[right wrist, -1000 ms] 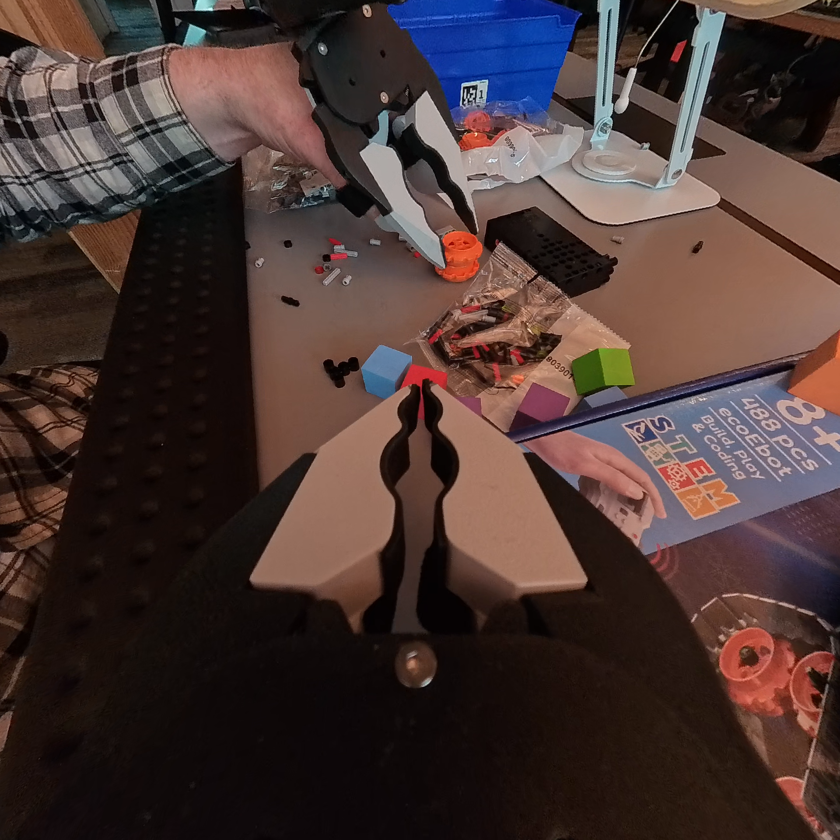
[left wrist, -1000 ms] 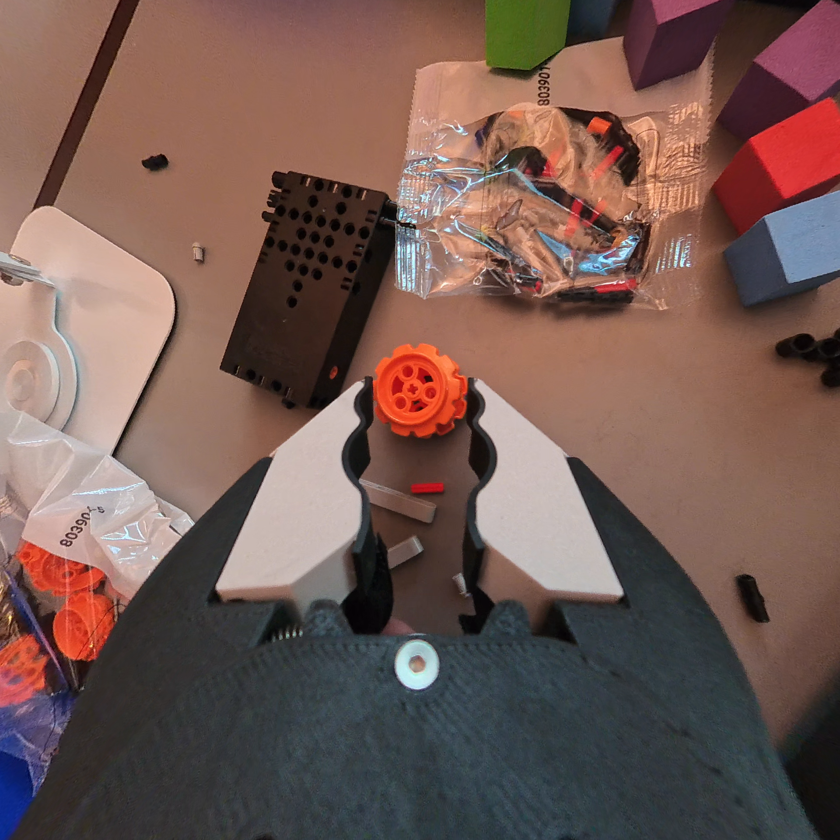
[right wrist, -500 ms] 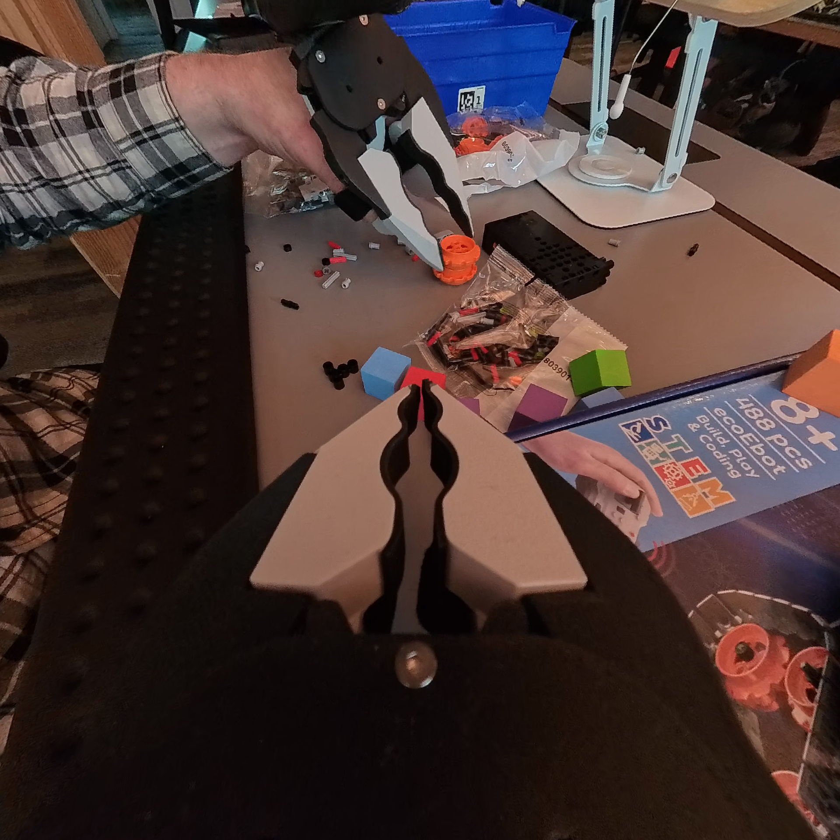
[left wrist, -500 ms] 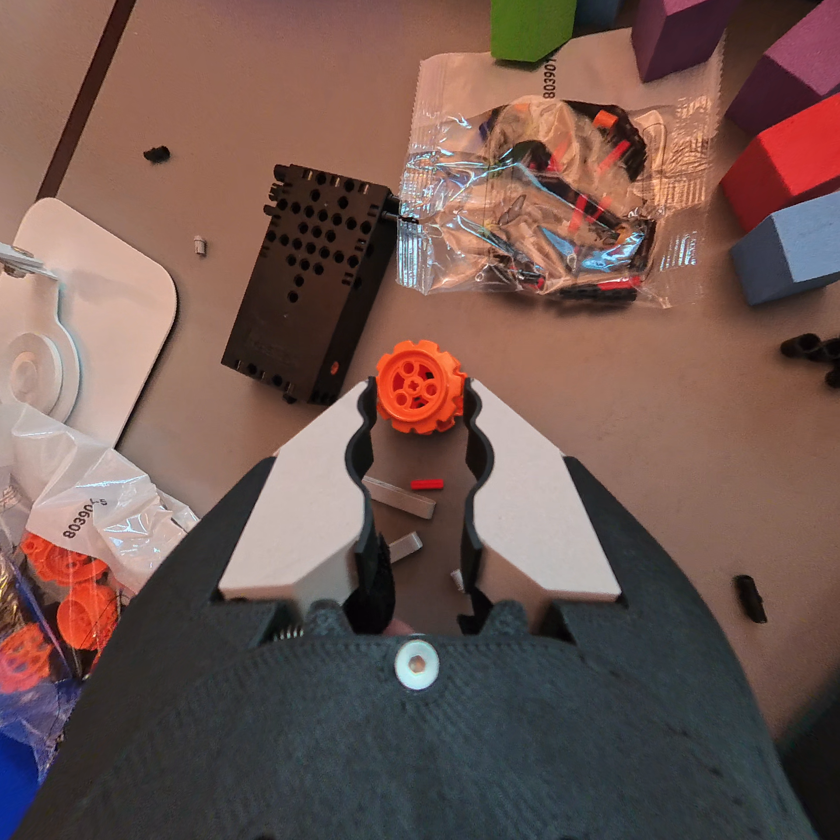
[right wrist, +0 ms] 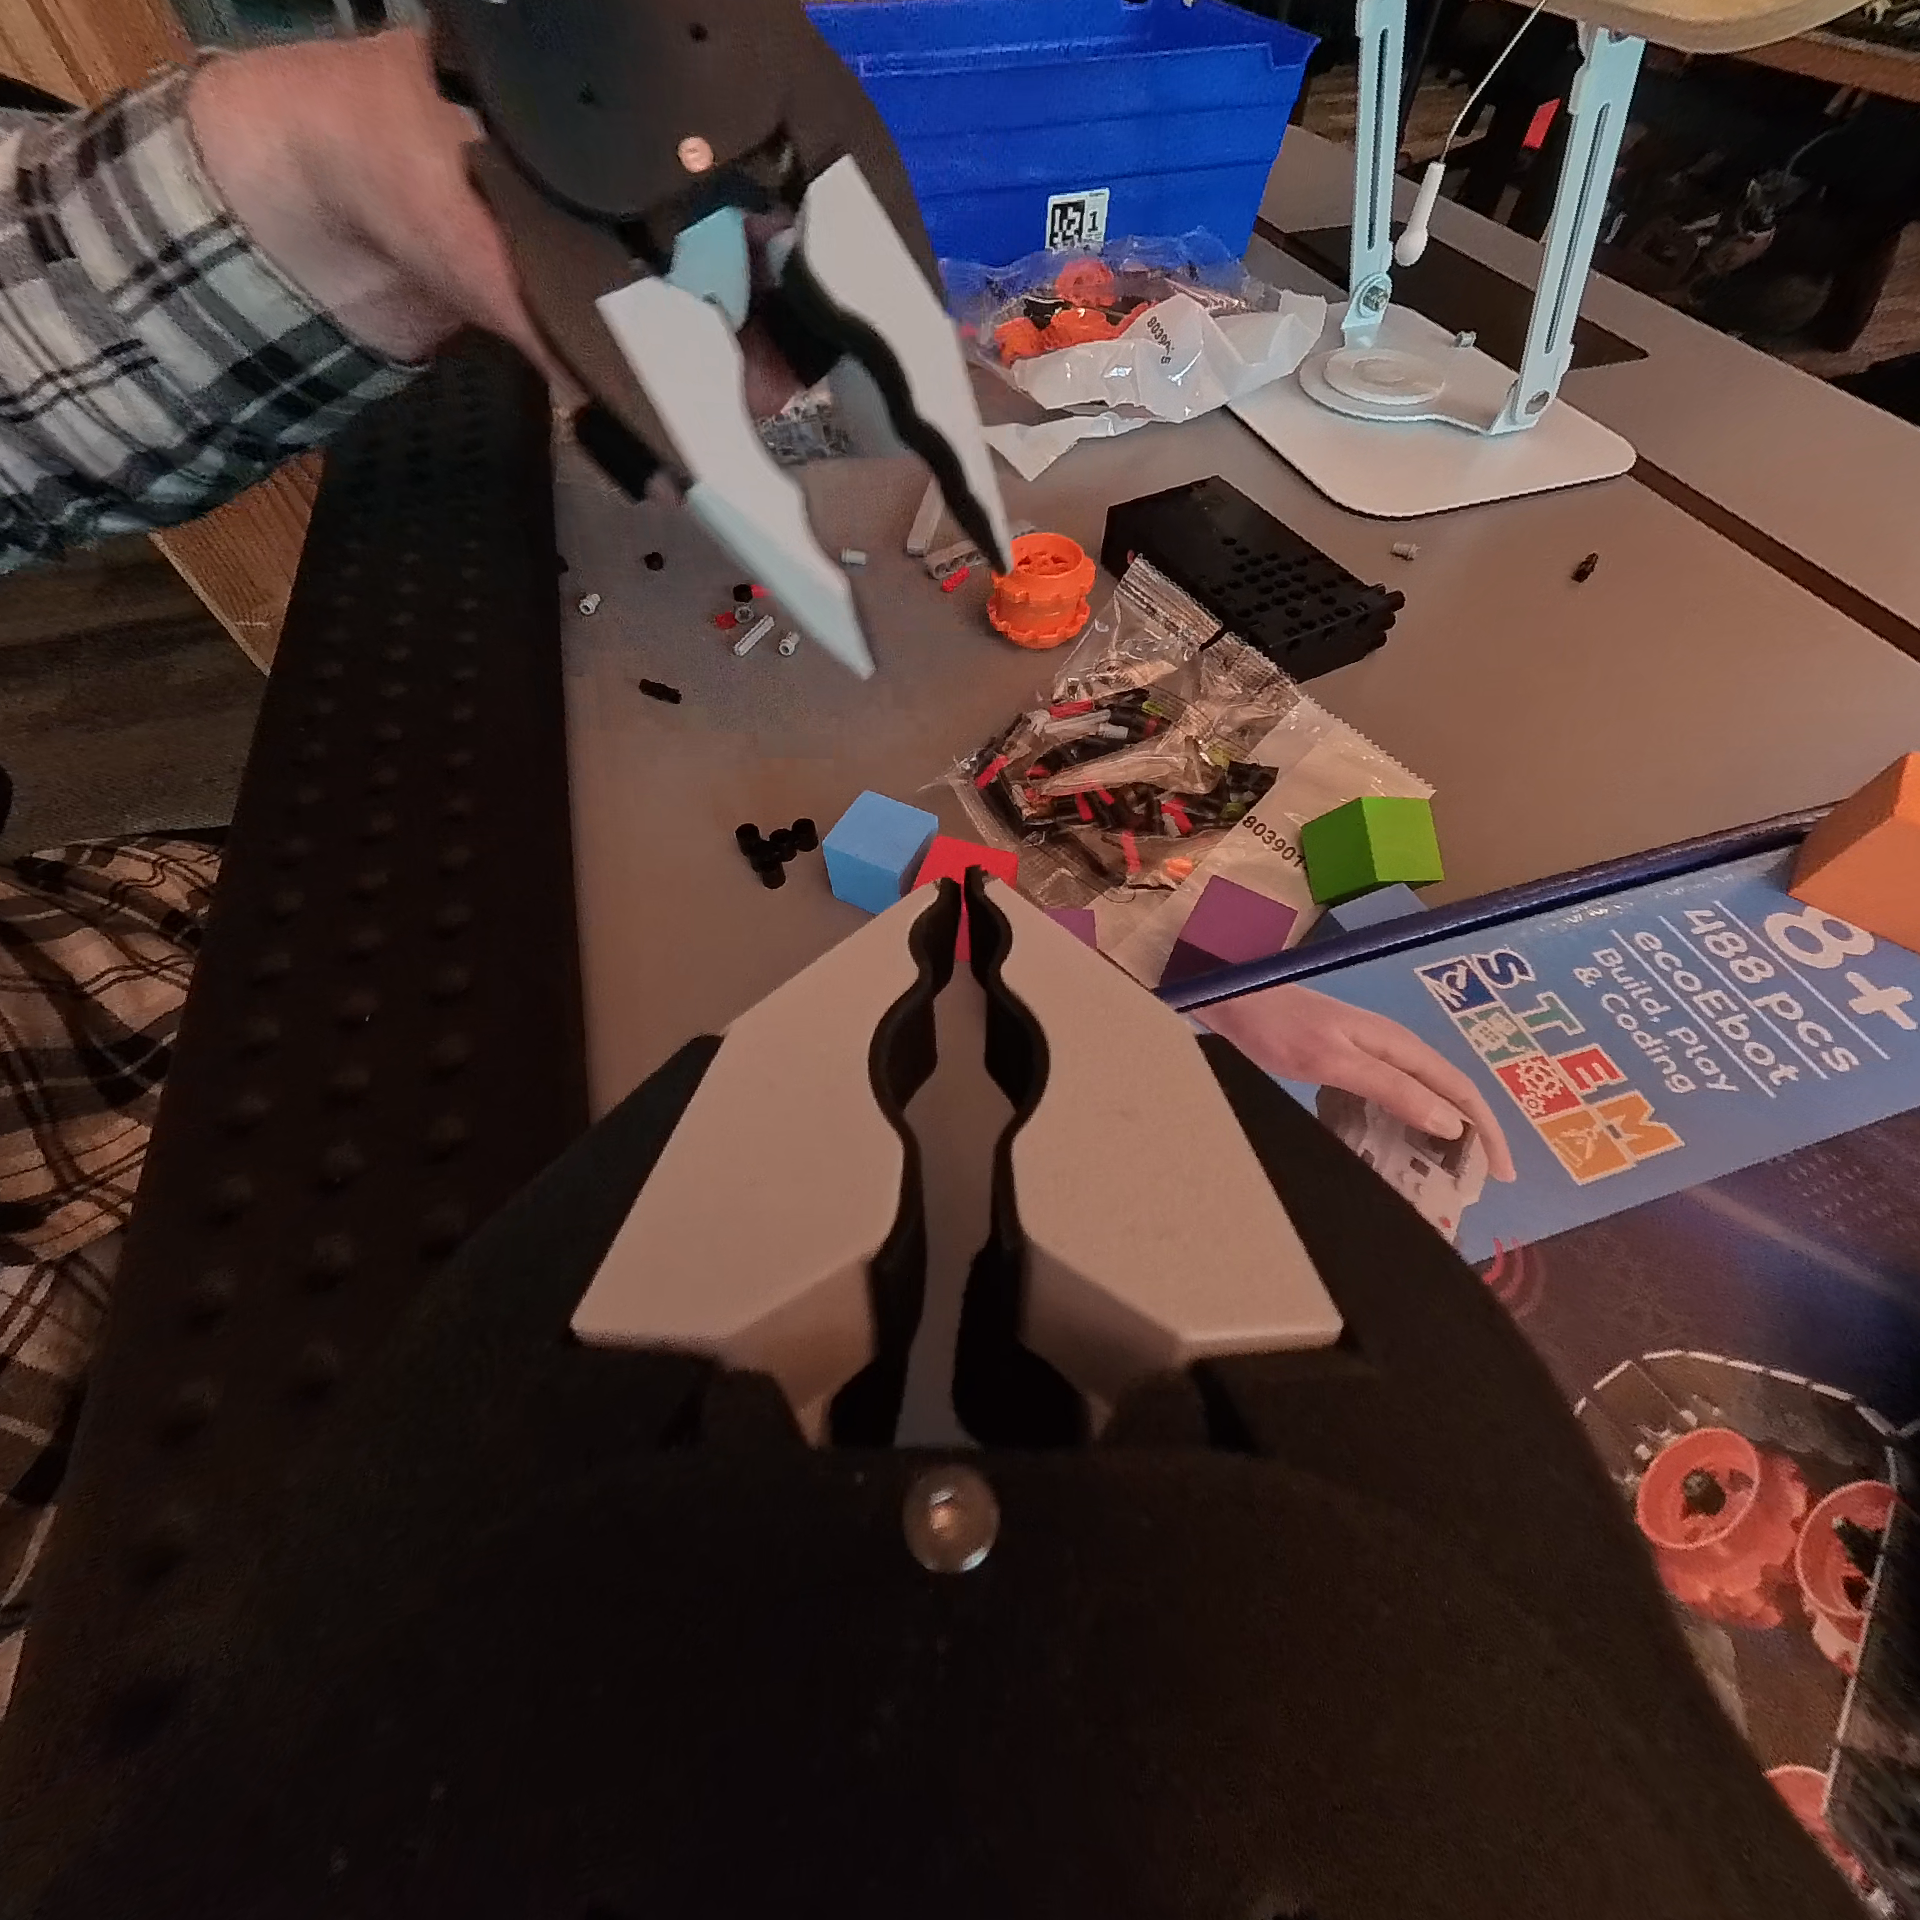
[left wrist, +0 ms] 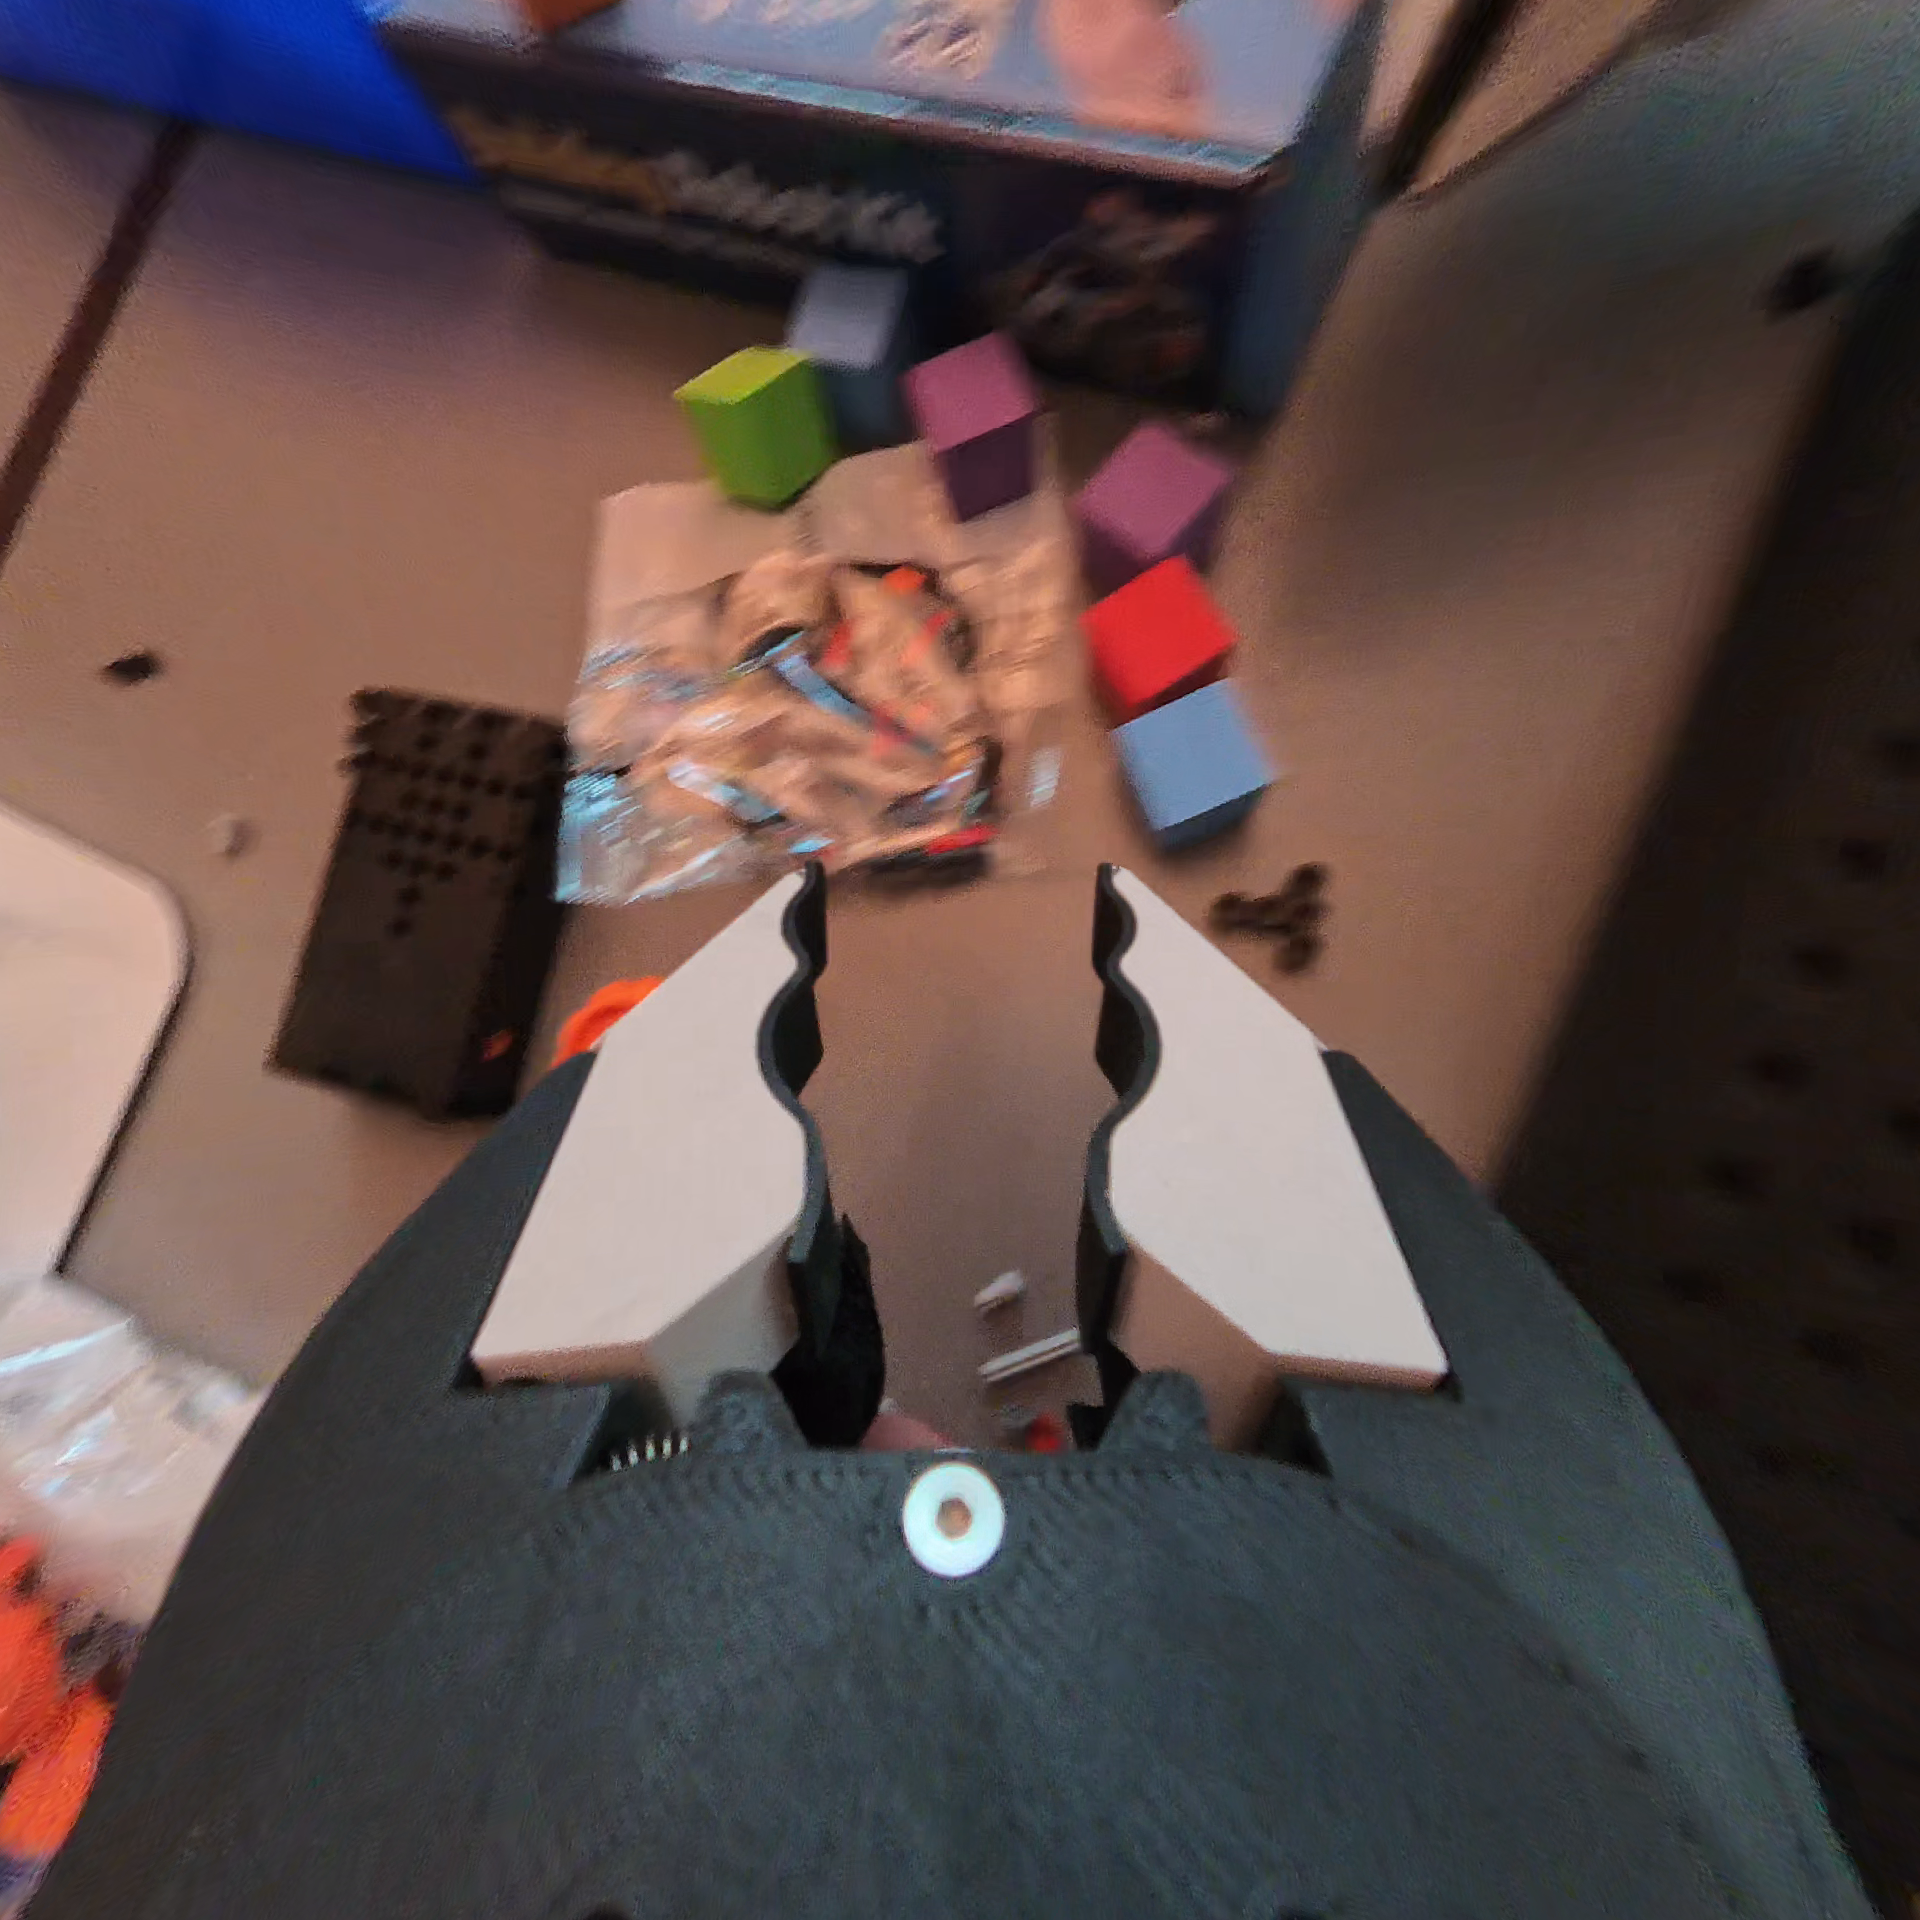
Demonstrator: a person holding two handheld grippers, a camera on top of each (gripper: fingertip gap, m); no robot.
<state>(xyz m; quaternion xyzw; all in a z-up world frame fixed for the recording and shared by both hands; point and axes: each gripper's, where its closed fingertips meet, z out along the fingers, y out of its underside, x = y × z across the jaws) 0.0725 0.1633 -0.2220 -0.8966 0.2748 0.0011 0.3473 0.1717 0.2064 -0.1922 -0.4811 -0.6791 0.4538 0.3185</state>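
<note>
where the left wrist view was sharp half a second ago, it is now blurred, and the left gripper [left wrist: 954,883] has let go of the orange wheel [left wrist: 603,1013]: its jaws stand wide apart with nothing between them, over bare table [left wrist: 312,436]. the wheel, clamped at the fingertips before, now peeks out just left of the left finger, beside the black perforated block [left wrist: 426,904]. the clear bag of small parts [left wrist: 790,717] lies just past the fingertips. beyond it, coloured cubes that were cut off at the frame's top edge now show whole: green [left wrist: 758,426], two purple [left wrist: 977,416], red [left wrist: 1153,634] and pale blue [left wrist: 1190,758]. the printed box [left wrist: 831,135] has come into sight behind them.

while the right wrist view has hardly shifted, the right gripper [right wrist: 956,883] stays nearly closed, only a thin slit between its jaws, gripping nothing; its tips sit over the red cube [right wrist: 961,857], beside the blue cube [right wrist: 873,847]. farther off, the left gripper [right wrist: 925,613] has lifted off the table and spread, held by a hand [right wrist: 343,197] in a plaid sleeve. the orange wheel [right wrist: 1039,592] rests on the table by its far fingertip; i cannot tell whether the tip touches it. the black block [right wrist: 1247,582] and parts bag [right wrist: 1132,769] lie as before.
</note>
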